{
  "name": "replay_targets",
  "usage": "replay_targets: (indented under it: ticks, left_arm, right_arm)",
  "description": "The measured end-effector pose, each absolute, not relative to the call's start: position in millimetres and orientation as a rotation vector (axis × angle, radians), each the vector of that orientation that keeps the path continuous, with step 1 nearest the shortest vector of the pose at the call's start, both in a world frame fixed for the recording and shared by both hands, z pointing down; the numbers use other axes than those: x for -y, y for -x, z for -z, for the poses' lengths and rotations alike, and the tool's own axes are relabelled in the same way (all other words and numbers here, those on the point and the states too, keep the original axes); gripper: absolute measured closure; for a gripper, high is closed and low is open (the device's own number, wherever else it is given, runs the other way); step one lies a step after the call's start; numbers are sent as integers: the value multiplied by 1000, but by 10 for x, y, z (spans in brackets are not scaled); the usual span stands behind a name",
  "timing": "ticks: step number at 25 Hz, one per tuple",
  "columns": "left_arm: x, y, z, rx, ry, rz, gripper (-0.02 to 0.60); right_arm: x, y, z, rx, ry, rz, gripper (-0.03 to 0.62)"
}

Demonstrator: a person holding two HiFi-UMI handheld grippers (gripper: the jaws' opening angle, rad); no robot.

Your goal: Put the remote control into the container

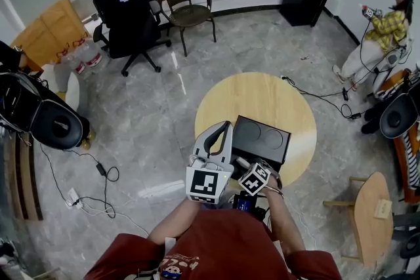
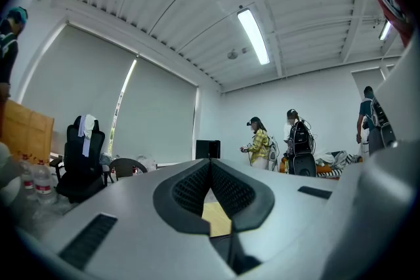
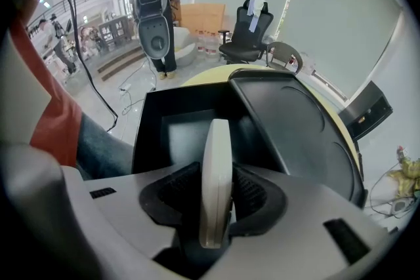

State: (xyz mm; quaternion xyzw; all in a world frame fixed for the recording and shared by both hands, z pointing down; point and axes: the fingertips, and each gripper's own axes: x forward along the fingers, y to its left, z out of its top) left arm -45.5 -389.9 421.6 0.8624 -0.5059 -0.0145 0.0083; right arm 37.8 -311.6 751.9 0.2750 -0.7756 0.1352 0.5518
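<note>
Head view: the left gripper [image 1: 226,126] is a smooth pale-grey shell with a black-lined opening. Its tips lie over the near edge of a round, light-wood table [image 1: 262,96]. Just to the right of those tips a flat black lid [image 1: 262,138] lies open, matte, with two shallow round dimples. The right gripper [image 1: 249,167] tilts steeply down just below the lid, its cube with square markers uppermost. What its fingers hold cannot be made out from here.

Left gripper view: the two ribbed black pads [image 2: 187,190] meet at their tips in a narrow wedge and hold nothing. A sliver of the yellow tabletop shows through the gap lower down, beyond the fingers. Grey moulded plastic surrounds the pads.

Right gripper view: the ribbed pads [image 3: 252,193] press on both flat faces of the remote control [image 3: 216,141]. It is a slim cream-white slab with rounded edges, seen edge-on and standing up out of the fingers. Directly beyond its far end sits the container [image 3: 147,134], a rectangular black box with straight smooth walls and a dull dark floor. The remote's tip hangs over that opening; whether it touches the floor cannot be told. The lid rises from the box to the right of the fingers, glossy, with a faint circular contour.
</note>
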Motion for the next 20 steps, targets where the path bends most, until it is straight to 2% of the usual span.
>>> replay_targets:
  ticks: [9, 20]
  left_arm:
    - [3917, 463, -4236, 1576, -2690, 34, 566]
    - [3903, 436, -4217, 1574, -2691, 39, 566]
  right_arm:
    - [3113, -346, -7433, 1883, -685, -367, 407]
    - [3111, -333, -7072, 1944, -704, -332, 396]
